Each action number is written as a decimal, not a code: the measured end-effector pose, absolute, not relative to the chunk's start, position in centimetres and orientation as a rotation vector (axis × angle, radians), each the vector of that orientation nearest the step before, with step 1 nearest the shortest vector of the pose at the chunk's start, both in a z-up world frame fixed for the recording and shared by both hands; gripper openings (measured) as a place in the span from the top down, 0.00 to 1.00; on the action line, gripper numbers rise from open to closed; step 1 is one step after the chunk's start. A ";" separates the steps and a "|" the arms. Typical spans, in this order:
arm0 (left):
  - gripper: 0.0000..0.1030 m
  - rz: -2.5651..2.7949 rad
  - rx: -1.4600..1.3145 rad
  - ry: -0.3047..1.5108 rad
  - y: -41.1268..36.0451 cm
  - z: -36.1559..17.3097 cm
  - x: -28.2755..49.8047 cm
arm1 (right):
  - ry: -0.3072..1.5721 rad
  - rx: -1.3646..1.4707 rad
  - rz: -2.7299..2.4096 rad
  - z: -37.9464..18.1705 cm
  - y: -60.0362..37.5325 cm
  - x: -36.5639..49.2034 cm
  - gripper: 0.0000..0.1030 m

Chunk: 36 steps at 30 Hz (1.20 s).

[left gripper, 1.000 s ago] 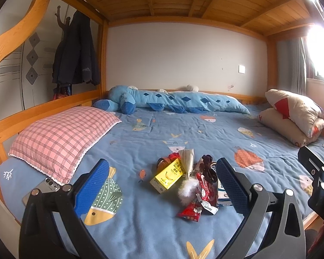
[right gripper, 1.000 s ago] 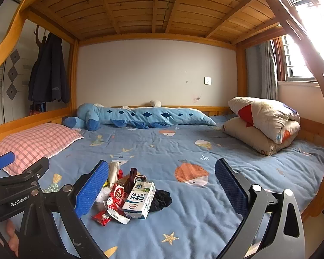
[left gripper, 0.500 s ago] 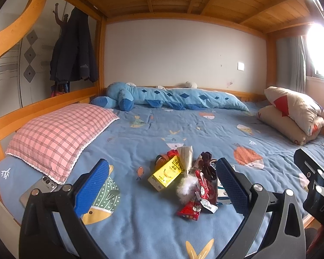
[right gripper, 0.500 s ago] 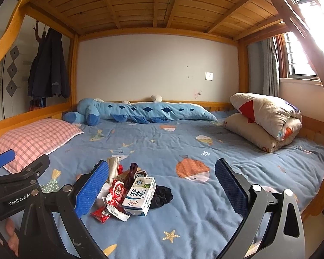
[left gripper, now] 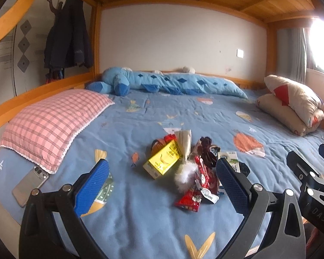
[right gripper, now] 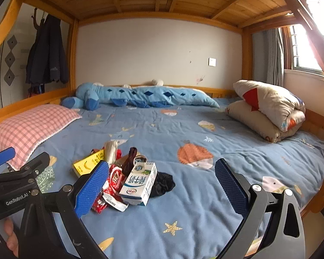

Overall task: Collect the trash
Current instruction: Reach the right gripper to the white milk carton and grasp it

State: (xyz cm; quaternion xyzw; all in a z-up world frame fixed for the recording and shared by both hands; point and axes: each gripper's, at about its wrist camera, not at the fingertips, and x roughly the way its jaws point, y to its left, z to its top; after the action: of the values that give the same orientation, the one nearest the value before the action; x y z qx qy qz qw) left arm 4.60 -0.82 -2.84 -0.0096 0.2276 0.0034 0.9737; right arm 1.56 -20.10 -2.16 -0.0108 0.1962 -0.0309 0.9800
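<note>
A small heap of trash lies on the blue bedspread (left gripper: pixel 129 205): a yellow banana-milk carton (left gripper: pixel 163 163), red snack wrappers (left gripper: pixel 196 191), a beige paper scrap (left gripper: pixel 184 143) and a white fluffy tuft (left gripper: pixel 184 176). From the right wrist view the heap shows a white milk carton (right gripper: pixel 139 183), the yellow carton (right gripper: pixel 88 164) and a black crumpled piece (right gripper: pixel 163 183). My left gripper (left gripper: pixel 162 190) stands open just short of the heap, which sits between its fingers. My right gripper (right gripper: pixel 162 185) is open too, with its left pad (right gripper: pixel 91 190) in front of the wrappers.
A pink checked pillow (left gripper: pixel 51 123) and a phone (left gripper: pixel 30 184) lie at the left. A long blue plush (left gripper: pixel 168 82) runs along the far wall. A folded quilt (left gripper: pixel 296 103) sits at the right. A wooden bed frame and a slatted bunk overhead enclose the space.
Both grippers have moved forward a little toward the heap, which now looks larger in both views. Both sets of fingers stay open.
</note>
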 end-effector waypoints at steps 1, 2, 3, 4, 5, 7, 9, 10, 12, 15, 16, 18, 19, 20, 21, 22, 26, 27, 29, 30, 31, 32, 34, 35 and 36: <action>0.04 0.005 -0.020 0.465 -0.8 -3.0 4.7 | 0.404 -0.026 -0.060 -2.4 -20.0 1.8 0.08; 0.04 0.002 -0.019 0.476 -0.8 -3.3 5.0 | 0.413 -0.028 -0.059 -2.6 -19.9 2.1 0.08; 0.04 -0.001 -0.016 0.481 -0.9 -3.5 5.2 | 0.419 -0.028 -0.056 -2.7 -19.8 2.3 0.08; 0.04 -0.002 -0.012 0.486 -1.0 -3.7 5.3 | 0.428 -0.028 -0.055 -3.0 -19.7 2.6 0.08; 0.04 -0.001 -0.008 0.490 -1.1 -3.8 5.4 | 0.432 -0.029 -0.055 -3.1 -19.7 2.7 0.08; 0.04 -0.004 -0.001 0.500 -1.1 -4.0 5.7 | 0.444 -0.032 -0.057 -3.3 -19.6 3.1 0.08; 0.04 -0.008 0.001 0.514 -1.1 -4.3 6.1 | 0.452 -0.035 -0.062 -3.6 -19.6 3.5 0.08; 0.04 -0.010 0.001 0.521 -1.1 -4.4 6.3 | 0.460 -0.036 -0.064 -3.7 -19.5 3.7 0.08; 0.04 -0.015 -0.004 0.544 -1.0 -4.8 6.9 | 0.468 -0.037 -0.064 -3.8 -19.4 4.0 0.08; 0.04 -0.015 -0.010 0.573 -0.8 -5.3 7.5 | 0.481 -0.038 -0.068 -4.0 -19.4 4.5 0.08; 0.04 -0.015 -0.013 0.581 -0.7 -5.5 7.7 | 0.486 -0.038 -0.066 -4.1 -19.4 4.7 0.08; 0.04 -0.015 -0.020 0.600 -0.6 -5.8 8.1 | 0.495 -0.040 -0.069 -4.3 -19.4 5.1 0.08; 0.04 -0.015 -0.023 0.608 -0.5 -6.0 8.3 | 0.501 -0.041 -0.071 -4.4 -19.4 5.3 0.08; 0.04 -0.015 -0.026 0.615 -0.4 -6.1 8.5 | 0.506 -0.043 -0.073 -4.4 -19.4 5.5 0.08; 0.04 -0.015 -0.027 0.622 -0.3 -6.2 8.7 | 0.510 -0.043 -0.073 -4.5 -19.3 5.7 0.08; 0.04 -0.016 -0.028 0.627 -0.3 -6.3 8.9 | 0.516 -0.044 -0.073 -4.6 -19.3 6.0 0.08; 0.04 -0.020 -0.027 0.651 -0.1 -6.8 9.7 | 0.542 -0.053 -0.072 -5.0 -19.1 7.0 0.08; 0.04 -0.022 -0.028 0.658 0.0 -6.9 9.9 | 0.546 -0.054 -0.070 -5.1 -19.0 7.2 0.08; 0.04 -0.027 -0.030 0.674 0.2 -7.3 10.4 | 0.562 -0.056 -0.066 -5.5 -18.8 7.8 0.08; 0.04 -0.028 -0.031 0.680 0.3 -7.5 10.6 | 0.569 -0.057 -0.067 -5.7 -18.7 8.0 0.08; 0.04 -0.028 -0.032 0.687 0.4 -7.7 10.8 | 0.579 -0.059 -0.067 -5.9 -18.6 8.4 0.08; 0.04 -0.028 -0.035 0.693 0.6 -7.8 11.0 | 0.589 -0.060 -0.062 -6.1 -18.4 8.7 0.09; 0.04 -0.031 -0.046 0.704 0.9 -8.1 11.4 | 0.607 -0.066 -0.053 -6.5 -18.1 9.3 0.11; 0.04 -0.033 -0.053 0.710 1.1 -8.3 11.7 | 0.615 -0.070 -0.049 -6.8 -17.8 9.6 0.11; 0.04 -0.036 -0.057 0.714 1.3 -8.4 11.8 | 0.622 -0.074 -0.048 -7.0 -17.6 9.9 0.11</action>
State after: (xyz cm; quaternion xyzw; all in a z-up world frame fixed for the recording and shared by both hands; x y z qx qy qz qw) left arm 11.81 1.26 -8.42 -0.0277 0.3493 -0.0175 0.9365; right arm 9.93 -17.64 -6.97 -0.0366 0.3059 -0.0234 0.9511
